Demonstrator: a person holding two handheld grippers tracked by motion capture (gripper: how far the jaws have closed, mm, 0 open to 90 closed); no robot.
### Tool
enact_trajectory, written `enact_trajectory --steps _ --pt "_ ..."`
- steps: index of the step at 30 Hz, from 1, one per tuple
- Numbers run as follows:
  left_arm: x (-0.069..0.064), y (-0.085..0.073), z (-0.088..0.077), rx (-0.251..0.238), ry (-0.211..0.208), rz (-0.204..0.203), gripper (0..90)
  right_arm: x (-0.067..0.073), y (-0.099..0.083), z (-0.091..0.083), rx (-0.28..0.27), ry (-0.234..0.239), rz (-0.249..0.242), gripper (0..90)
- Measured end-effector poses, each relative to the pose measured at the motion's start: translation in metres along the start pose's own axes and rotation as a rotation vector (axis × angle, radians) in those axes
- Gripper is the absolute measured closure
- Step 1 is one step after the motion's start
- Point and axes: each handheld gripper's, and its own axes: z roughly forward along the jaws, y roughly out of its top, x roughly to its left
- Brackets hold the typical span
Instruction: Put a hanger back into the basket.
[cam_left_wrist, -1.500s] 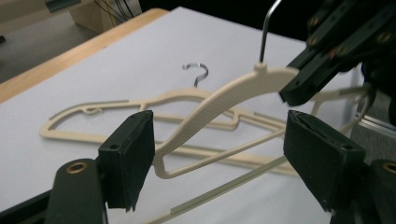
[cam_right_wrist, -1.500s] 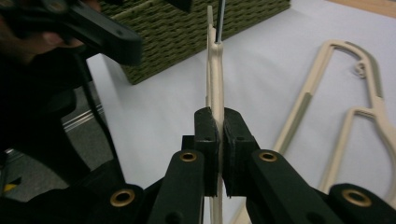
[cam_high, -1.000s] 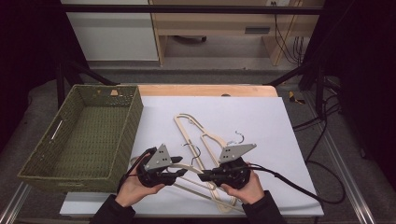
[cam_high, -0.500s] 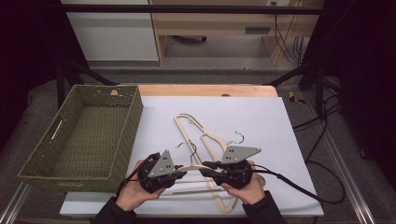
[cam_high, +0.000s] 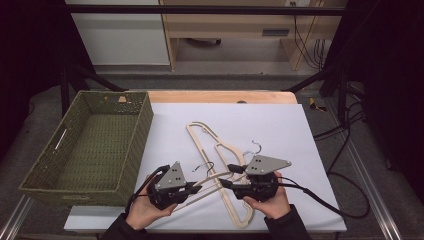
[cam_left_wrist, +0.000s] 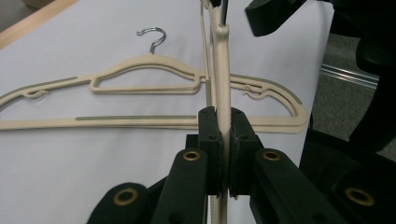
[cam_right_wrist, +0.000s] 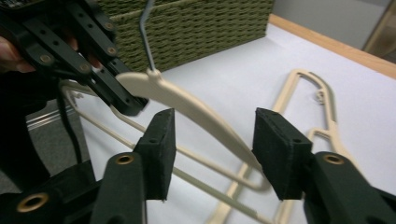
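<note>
The left claw (cam_left_wrist: 223, 140) is clamped tight on one arm of a cream hanger (cam_high: 212, 179), holding it just above the white surface (cam_high: 280, 125). The right claw (cam_right_wrist: 212, 149) has just been opening; its pads stand apart on either side of the same hanger's arm, seemingly not pressing it. So the handover to the left looks done. Beyond the claws, two more hangers (cam_left_wrist: 154, 88) lie flat, untouched. To the left claw's far side sits a green woven basket (cam_high: 142, 120), perhaps the destination.
</note>
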Motion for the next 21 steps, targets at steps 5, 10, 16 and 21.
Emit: enact_trajectory --steps 5,10,16,21 --pt "0.003 0.002 -0.009 -0.025 0.058 -0.026 86.0 -0.011 -0.006 -0.016 -0.041 -0.075 0.044 27.8" --pt "0.007 0.008 -0.025 -0.062 0.098 -0.039 85.9 -0.022 -0.012 -0.030 -0.067 -0.137 0.086 16.0" --pt "0.013 0.022 -0.055 -0.111 0.134 -0.033 85.9 -0.030 -0.020 -0.041 -0.090 -0.174 0.134 13.4" --pt "0.021 0.037 -0.079 -0.127 0.166 -0.013 85.9 -0.033 -0.026 -0.047 -0.092 -0.201 0.157 11.0"
